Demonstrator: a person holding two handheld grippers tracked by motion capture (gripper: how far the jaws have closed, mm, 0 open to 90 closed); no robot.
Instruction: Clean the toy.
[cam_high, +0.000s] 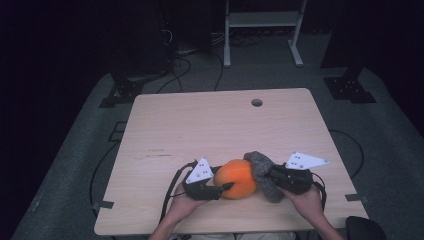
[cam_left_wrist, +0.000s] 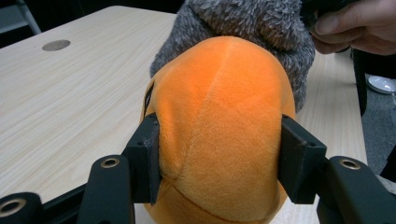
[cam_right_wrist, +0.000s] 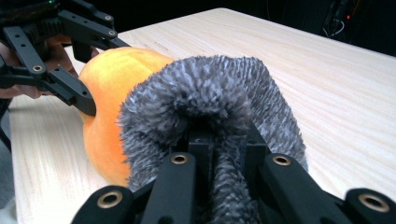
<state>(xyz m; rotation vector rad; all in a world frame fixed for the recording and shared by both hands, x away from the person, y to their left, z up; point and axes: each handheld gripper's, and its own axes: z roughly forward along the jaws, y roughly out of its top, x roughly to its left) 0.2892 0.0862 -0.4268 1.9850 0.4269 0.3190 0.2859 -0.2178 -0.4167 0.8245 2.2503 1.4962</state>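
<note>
An orange plush ball with a grey fuzzy cap lies near the front edge of the wooden table. My left gripper comes in from the left and is shut on the orange body, one pad pressing into each side. From the right, my right gripper is shut on the grey fuzzy cap, pinching a fold of the fur. The right gripper view also has the orange body with the left gripper around it. The cap rises behind the orange in the left gripper view.
A round cable hole sits near the table's far edge. Beyond the table stand a white metal frame, dark equipment bases and loose cables on the grey floor. The hand on the right gripper is close behind the plush.
</note>
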